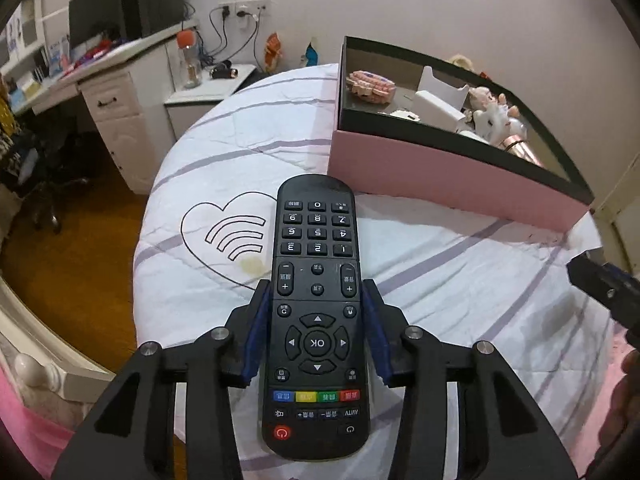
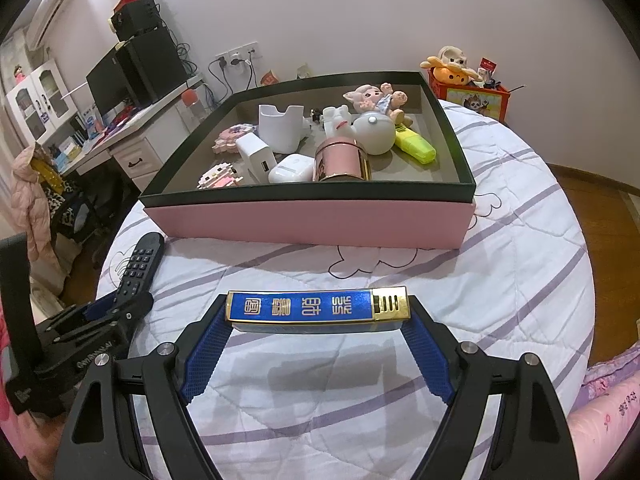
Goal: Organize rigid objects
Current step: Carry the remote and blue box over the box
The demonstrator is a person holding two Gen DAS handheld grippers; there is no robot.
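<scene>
Pads of your left gripper point(image 1: 317, 292) press on both long edges of the black remote control point(image 1: 316, 316), which lies lengthwise between the fingers, its power-button end nearest the camera and its number keys pointing away. No gap shows between the blue pads point(image 1: 256, 320) and the remote's sides, so you are clamped on it. From the right wrist view the remote point(image 2: 138, 266) looks tilted, its far end raised off the quilt.

Your right gripper point(image 2: 318, 312) stands wide and holds a blue-and-gold lighter point(image 2: 316, 307) crosswise between its fingertips, one blue pad point(image 2: 208, 344) against each short end, the gold vented cap toward the right-hand finger. The lighter sits above the quilt, with a shadow below it.

Under both grippers lies the white quilt with purple stripes point(image 2: 500, 288); a heart outline point(image 1: 224, 232) is drawn just left of the remote.

Beyond the fingertips sits the pink box with a dark rim point(image 2: 312, 222), open on top and straight ahead of the right gripper, ahead and to the right of the left one. Inside it, nearest first, you have a white earbud case point(image 2: 291, 168), a white charger point(image 2: 256, 158), a pink tin point(image 2: 340, 160) and a yellow highlighter point(image 2: 414, 144); farther back stand a white holder point(image 2: 279, 128) and a pink-eared doll point(image 2: 376, 100).
</scene>
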